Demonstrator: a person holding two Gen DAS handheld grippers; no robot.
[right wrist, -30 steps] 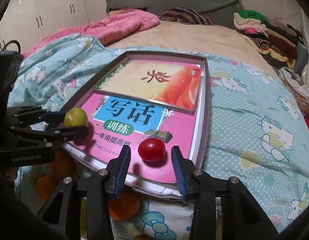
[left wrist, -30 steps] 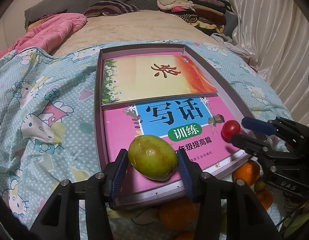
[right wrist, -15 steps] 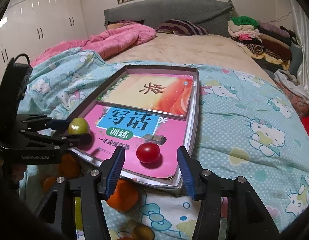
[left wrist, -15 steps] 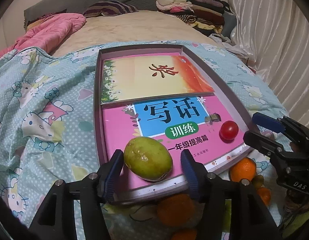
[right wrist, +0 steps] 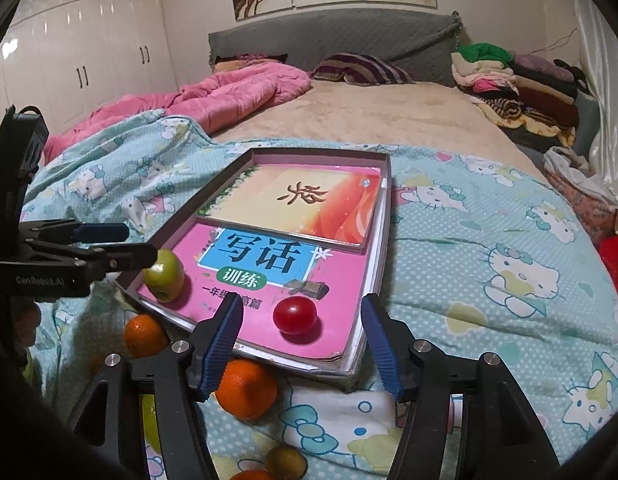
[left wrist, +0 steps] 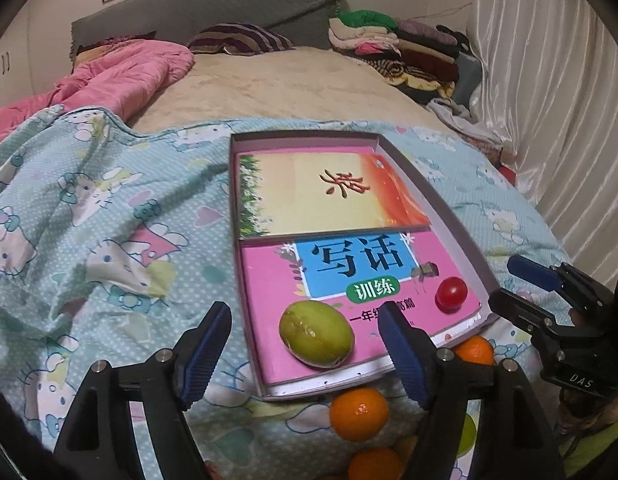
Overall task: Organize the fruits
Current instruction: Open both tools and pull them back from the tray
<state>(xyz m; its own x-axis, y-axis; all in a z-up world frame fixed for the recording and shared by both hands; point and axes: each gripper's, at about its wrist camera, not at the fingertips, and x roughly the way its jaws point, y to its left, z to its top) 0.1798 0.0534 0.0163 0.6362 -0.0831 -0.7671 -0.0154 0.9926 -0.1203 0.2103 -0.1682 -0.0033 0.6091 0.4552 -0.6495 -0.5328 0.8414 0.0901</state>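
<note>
The green fruit [left wrist: 316, 333] and red tomato [right wrist: 295, 314] are both left sitting on the pink book [right wrist: 269, 280] in the shallow box [left wrist: 437, 200]. Jaws on the left gripper [left wrist: 305, 354] and right gripper [right wrist: 301, 346] have just been opened wide, nothing pinched.

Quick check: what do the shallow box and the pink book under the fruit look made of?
Shallow box: looks like thin matte grey cardboard, judging by its sharp folded walls. Pink book: a glossy paper softcover with a printed title; page edges show at its corner.
</note>
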